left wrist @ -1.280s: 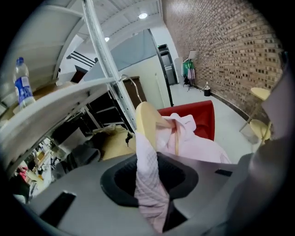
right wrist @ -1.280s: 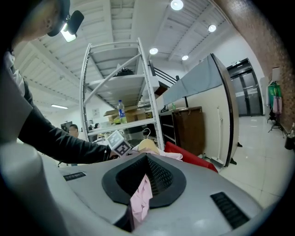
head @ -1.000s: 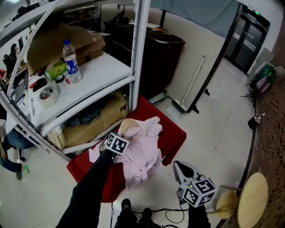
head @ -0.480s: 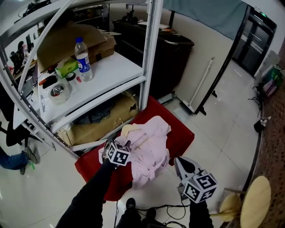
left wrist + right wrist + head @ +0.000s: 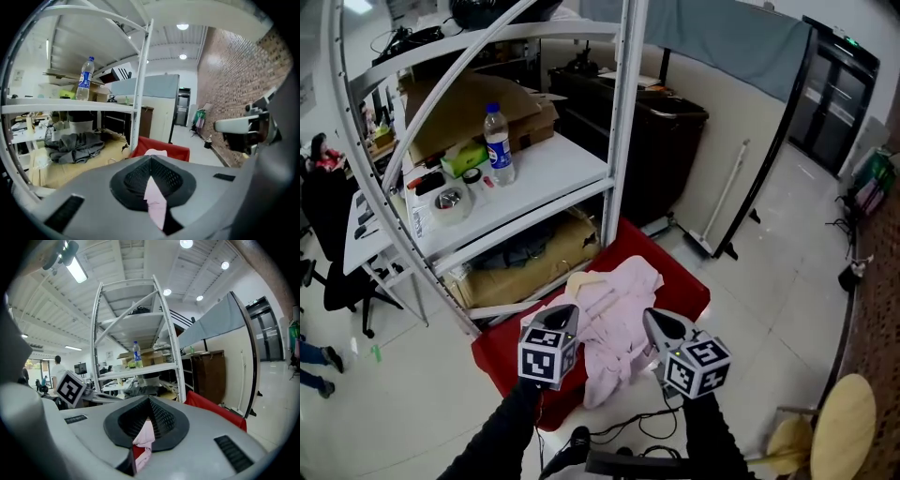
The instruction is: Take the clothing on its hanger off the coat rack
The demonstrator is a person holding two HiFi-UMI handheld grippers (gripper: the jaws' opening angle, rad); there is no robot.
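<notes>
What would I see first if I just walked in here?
Probably the pink clothing, lying crumpled on a bright red cover low down near the floor, in the middle of the head view. Right behind it stands a tall white rack, with a water bottle on its shelf.

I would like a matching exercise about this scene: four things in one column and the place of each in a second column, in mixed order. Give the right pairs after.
Things:
1 water bottle
2 pink garment
3 wooden stool
4 black cabinet

Places:
a on the red surface
b on the floor, at the person's right
c upright on the white shelf
d by the wall, behind the rack

Pairs: 1-c, 2-a, 3-b, 4-d
</notes>
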